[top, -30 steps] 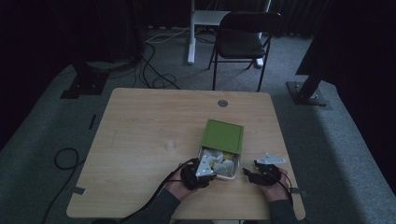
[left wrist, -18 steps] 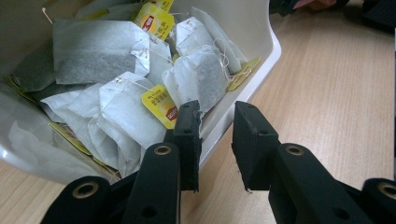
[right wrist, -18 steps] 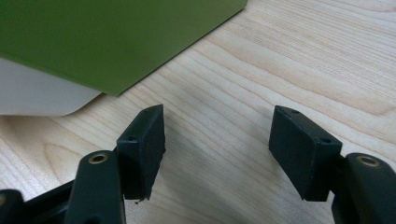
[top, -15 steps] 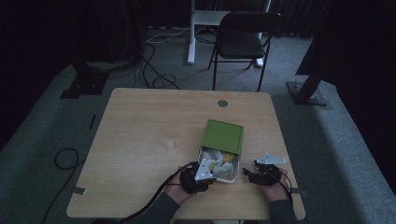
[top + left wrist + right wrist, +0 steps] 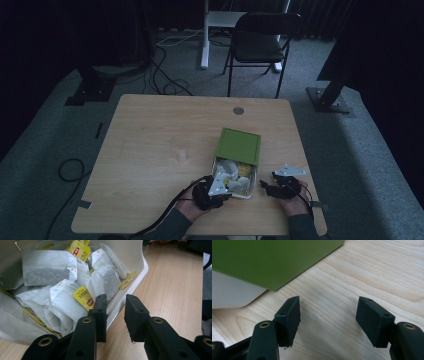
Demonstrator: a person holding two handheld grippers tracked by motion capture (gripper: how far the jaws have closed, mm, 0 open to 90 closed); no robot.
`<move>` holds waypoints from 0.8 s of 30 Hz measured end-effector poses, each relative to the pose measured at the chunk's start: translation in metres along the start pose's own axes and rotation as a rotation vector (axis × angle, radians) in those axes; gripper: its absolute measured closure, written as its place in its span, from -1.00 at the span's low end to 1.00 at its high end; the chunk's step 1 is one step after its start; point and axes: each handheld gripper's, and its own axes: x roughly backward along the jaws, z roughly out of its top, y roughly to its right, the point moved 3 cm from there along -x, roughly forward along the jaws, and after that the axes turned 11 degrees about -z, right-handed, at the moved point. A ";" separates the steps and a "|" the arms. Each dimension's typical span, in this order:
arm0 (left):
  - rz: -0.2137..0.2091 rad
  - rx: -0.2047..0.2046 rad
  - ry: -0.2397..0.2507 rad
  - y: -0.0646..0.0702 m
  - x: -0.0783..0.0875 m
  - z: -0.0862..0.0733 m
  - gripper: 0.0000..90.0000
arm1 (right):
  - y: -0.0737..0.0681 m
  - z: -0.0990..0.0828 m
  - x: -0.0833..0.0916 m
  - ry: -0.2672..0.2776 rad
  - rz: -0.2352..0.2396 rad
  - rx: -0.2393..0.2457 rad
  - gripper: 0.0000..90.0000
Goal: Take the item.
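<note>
At the bottom of the high view, the left gripper (image 5: 212, 192) sits at the near-left corner of the white box (image 5: 251, 186). In the left gripper view its fingers (image 5: 101, 315) straddle the box's rim with a narrow gap, one inside against the tea bags (image 5: 67, 301), one outside over the counter (image 5: 172, 290); they hold nothing yet. The right gripper (image 5: 280, 189) rests lower right, just beside the box, with its fingers (image 5: 288, 318) spread wide and empty above bare wood. The box lies low and right of centre in the high view, with its green lid (image 5: 239, 145) hinged open toward the top of the frame.

If the left fingers close here, they will likely pinch the wall, not a bag, and lifting could tip the light box and spill its contents. With the right gripper off the box, nothing steadies it.
</note>
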 end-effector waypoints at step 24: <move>0.038 0.010 0.062 -0.014 0.002 0.024 0.45 | 0.000 0.000 0.000 0.001 0.001 0.000 -0.22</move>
